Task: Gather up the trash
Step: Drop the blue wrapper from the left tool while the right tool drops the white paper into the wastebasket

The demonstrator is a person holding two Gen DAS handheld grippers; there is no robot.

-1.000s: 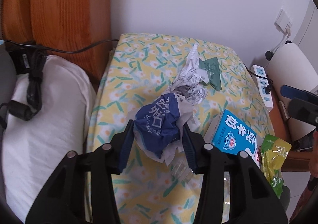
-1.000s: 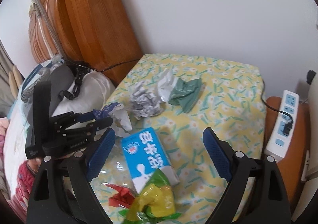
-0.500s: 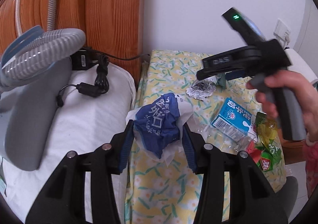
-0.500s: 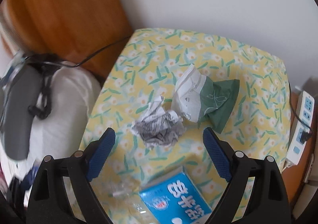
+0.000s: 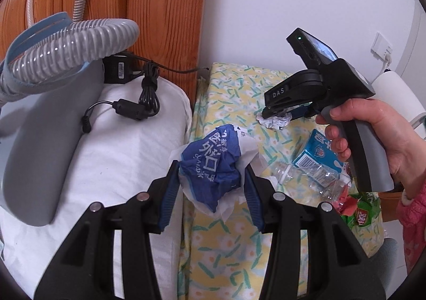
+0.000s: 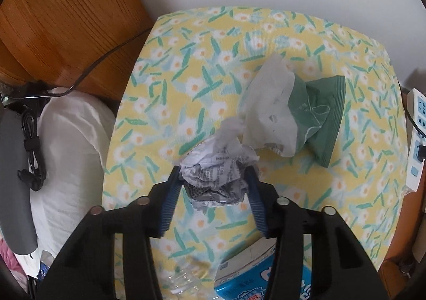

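My left gripper (image 5: 211, 180) is shut on a crumpled blue and white wrapper (image 5: 210, 164), held over the left edge of the floral-covered table (image 5: 226, 86). My right gripper (image 6: 213, 182) is shut on a crumpled ball of printed paper (image 6: 217, 174) on the floral table (image 6: 199, 41); it also shows in the left wrist view (image 5: 279, 113), held by a hand over the paper ball (image 5: 274, 121). A green and white tissue pack (image 6: 293, 118) lies just beyond the ball. A blue milk carton (image 5: 316, 153), a clear plastic bottle (image 5: 306, 174) and a green snack bag (image 5: 362, 209) lie on the table's near side.
A white pillow (image 5: 106, 153) with a grey hose device (image 5: 66, 41) and a black power adapter with cord (image 5: 133, 110) lies left of the table. A wooden headboard (image 5: 133, 7) stands behind. A white power strip (image 6: 418, 140) sits at the table's right.
My right gripper has moved forward and down and closed on the printed paper ball. My left gripper, still holding the wrapper, has swung left from over the table to its left edge.
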